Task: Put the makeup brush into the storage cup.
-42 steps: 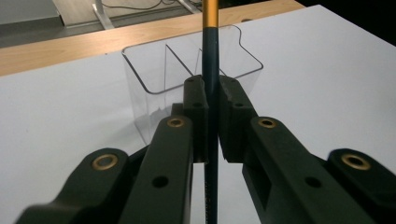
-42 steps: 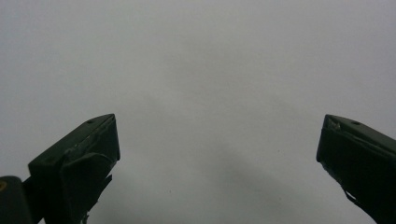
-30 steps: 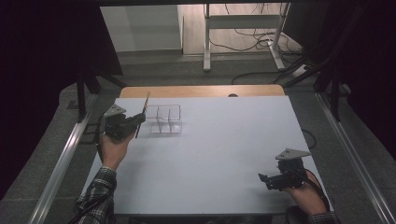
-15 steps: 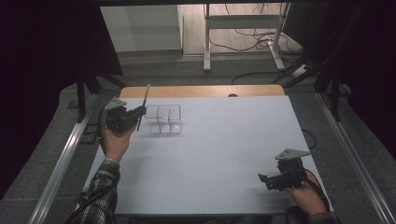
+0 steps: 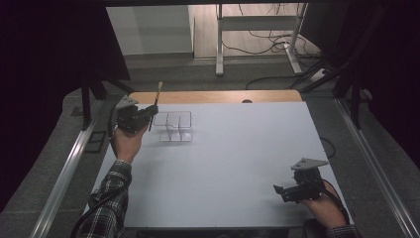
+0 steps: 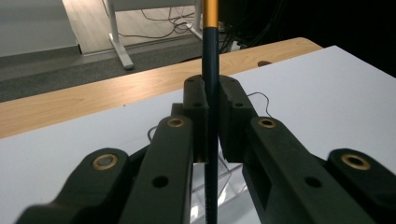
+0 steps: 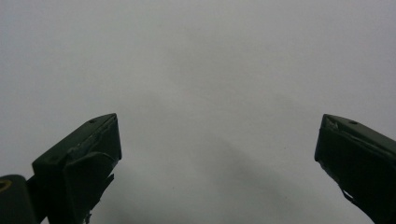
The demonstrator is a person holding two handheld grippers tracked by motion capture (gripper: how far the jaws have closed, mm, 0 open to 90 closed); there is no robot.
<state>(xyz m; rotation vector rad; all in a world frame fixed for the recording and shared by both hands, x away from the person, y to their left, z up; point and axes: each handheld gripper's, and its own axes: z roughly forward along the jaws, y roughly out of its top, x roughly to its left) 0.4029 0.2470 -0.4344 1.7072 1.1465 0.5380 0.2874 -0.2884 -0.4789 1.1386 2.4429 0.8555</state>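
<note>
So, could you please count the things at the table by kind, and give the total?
Grippers: 2, left gripper shut on the pencil, right gripper open.
Pencils: 1, dark pencil with a yellow end, held upright.
Clear organizers: 1, clear organizer with compartments, on the white table.
Total: 4

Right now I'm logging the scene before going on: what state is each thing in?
Left gripper: shut on the pencil.
Pencil: held roughly upright, clear of the table.
Clear organizer: upright on the table, compartments look empty.
Right gripper: open, holding nothing, over bare table.
</note>
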